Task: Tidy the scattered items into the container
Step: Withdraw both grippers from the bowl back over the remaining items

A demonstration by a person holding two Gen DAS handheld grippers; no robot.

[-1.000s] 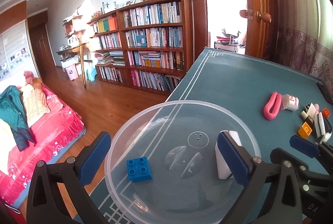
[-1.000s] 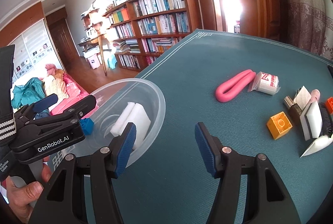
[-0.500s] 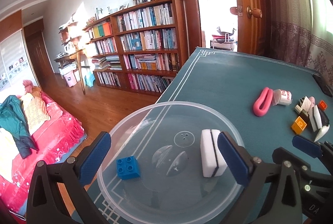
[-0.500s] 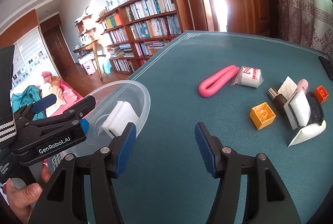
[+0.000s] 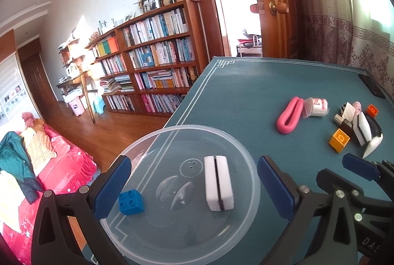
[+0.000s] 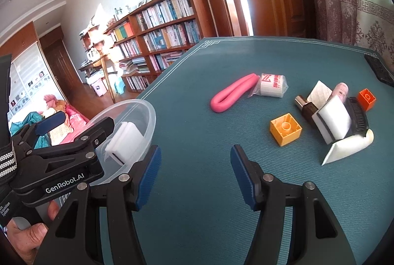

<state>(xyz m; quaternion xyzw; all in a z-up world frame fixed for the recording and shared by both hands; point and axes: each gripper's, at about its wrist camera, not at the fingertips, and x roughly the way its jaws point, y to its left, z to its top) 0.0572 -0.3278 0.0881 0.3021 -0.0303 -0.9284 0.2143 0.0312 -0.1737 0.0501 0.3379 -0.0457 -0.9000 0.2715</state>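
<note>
- The teal table mat (image 6: 197, 82) fills the lower part of both views, with its white border line running toward 11 o'clock.
- The clear plastic bowl (image 5: 251, 161) sits at the mat's near-left corner; in the right wrist view it lies at 9 o'clock.
- The left gripper (image 5: 194, 188) hovers over the bowl, jaws spread wide and holding nothing.
- The right gripper (image 6: 194, 176) hangs above bare mat at 6 o'clock of its view, jaws wide apart and empty.
- A white sponge with a dark seam (image 5: 218, 183) lies flat inside the bowl, right of centre.
- A pink foam loop (image 6: 232, 92) lies on the mat at 12 o'clock, touching a wrapped white roll (image 6: 270, 85).
- At 2 o'clock a second white sponge (image 6: 333, 120) leans in a cluster with a black comb (image 6: 357, 114), a brown bottle (image 6: 306, 107) and a white tube (image 6: 347, 146).
- A yellow block (image 6: 285, 129) stands just left of that cluster; an orange block (image 6: 367, 98) is at its far right.
- A blue block (image 5: 131, 202) rests in the bowl at 8 o'clock.
</note>
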